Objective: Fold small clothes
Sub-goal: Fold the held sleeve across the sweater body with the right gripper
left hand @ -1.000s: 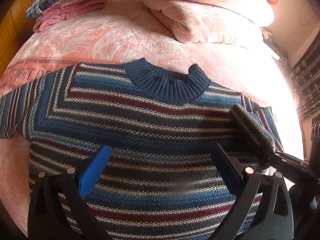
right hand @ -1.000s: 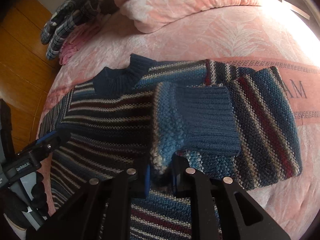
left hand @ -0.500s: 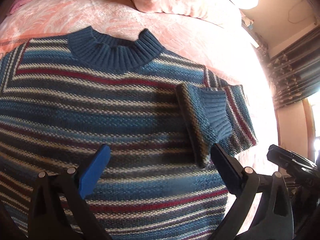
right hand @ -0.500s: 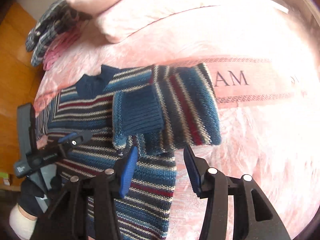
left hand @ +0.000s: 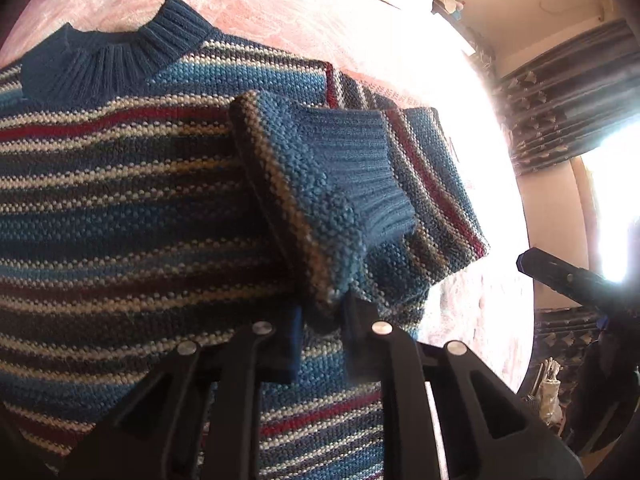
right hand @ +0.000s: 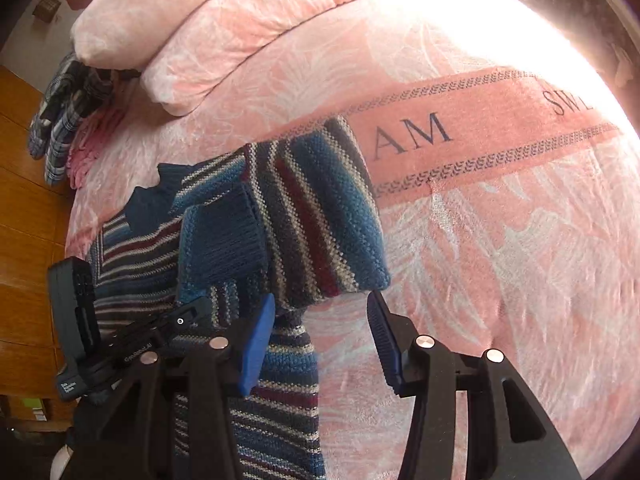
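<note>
A bed under a pink leaf-patterned blanket (right hand: pixel 460 240), one pink pillow (right hand: pixel 208 36) at its head, patterned curtains (left hand: pixel 568 100) by a bright window. The left tool (left hand: pixel 322 320) comes in low, jaws pinched on the folded-in sleeve (left hand: pixel 340 184) of the one blue striped knitted sweater (left hand: pixel 120 208), which lies flat mid-bed. The right tool (right hand: pixel 320 336) hovers at the sweater's side edge, jaws spread, holding nothing. One stack of plaid and pink clothes (right hand: pixel 68 120) sits at the head corner.

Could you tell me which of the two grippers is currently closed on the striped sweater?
The left gripper: its jaws are pinched on the folded-over sleeve of the striped sweater. The right gripper is open, holding nothing, over the pink bedspread.
</note>
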The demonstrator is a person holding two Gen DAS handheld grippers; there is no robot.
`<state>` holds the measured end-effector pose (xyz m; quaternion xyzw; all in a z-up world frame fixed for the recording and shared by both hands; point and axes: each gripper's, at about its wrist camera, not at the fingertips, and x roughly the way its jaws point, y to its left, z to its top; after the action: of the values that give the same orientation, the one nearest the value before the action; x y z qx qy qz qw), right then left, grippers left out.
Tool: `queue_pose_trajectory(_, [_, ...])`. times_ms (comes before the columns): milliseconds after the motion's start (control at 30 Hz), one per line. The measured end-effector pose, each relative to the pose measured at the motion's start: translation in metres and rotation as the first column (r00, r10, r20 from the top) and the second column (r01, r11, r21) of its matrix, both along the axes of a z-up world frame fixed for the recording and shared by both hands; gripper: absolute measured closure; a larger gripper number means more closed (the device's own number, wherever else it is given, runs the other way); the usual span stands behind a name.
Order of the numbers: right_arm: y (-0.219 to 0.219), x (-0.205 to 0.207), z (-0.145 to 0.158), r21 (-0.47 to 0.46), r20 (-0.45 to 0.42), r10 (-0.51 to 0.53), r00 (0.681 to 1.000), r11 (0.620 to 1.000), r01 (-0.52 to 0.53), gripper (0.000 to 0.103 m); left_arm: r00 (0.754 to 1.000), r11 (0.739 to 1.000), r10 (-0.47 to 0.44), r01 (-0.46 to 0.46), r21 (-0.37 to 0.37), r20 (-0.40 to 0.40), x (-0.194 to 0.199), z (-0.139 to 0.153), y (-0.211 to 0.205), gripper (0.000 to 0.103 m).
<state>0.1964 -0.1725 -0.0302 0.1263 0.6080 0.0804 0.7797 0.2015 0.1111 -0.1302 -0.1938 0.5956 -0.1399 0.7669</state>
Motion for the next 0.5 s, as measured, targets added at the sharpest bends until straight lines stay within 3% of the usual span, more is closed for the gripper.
queue_pose_trajectory(100, [0.001,0.006,-0.006,0.014,0.000,-0.018,1.000,1.000,0.018,0.054,0.998,0.999,0.028,-0.030,0.030,0.063,-0.001,0.028,0.025,0.091])
queue_pose_trajectory(267, [0.004,0.012,-0.039,0.149,-0.082,-0.076,0.994,0.985,0.088,0.054,0.990,0.995,0.038,-0.050,0.083,0.133,-0.002,0.068,0.070,0.091])
queue_pose_trajectory(400, [0.026,0.016,-0.069,0.196,-0.137,-0.059,0.989,0.977,0.085,0.054,0.993,0.992,0.000,-0.015,0.122,0.120,-0.006,0.061,0.088,0.090])
queue_pose_trajectory(467, [0.036,0.016,-0.081,0.169,-0.163,-0.055,0.985,0.982,0.083,0.066,0.996,0.993,-0.003,-0.008,0.117,0.093,-0.006,0.050,0.093,0.089])
queue_pose_trajectory(500, [0.041,0.015,-0.087,0.143,-0.179,-0.047,0.983,0.987,0.073,0.078,0.997,0.992,-0.002,-0.008,0.128,0.078,-0.007,0.044,0.100,0.087])
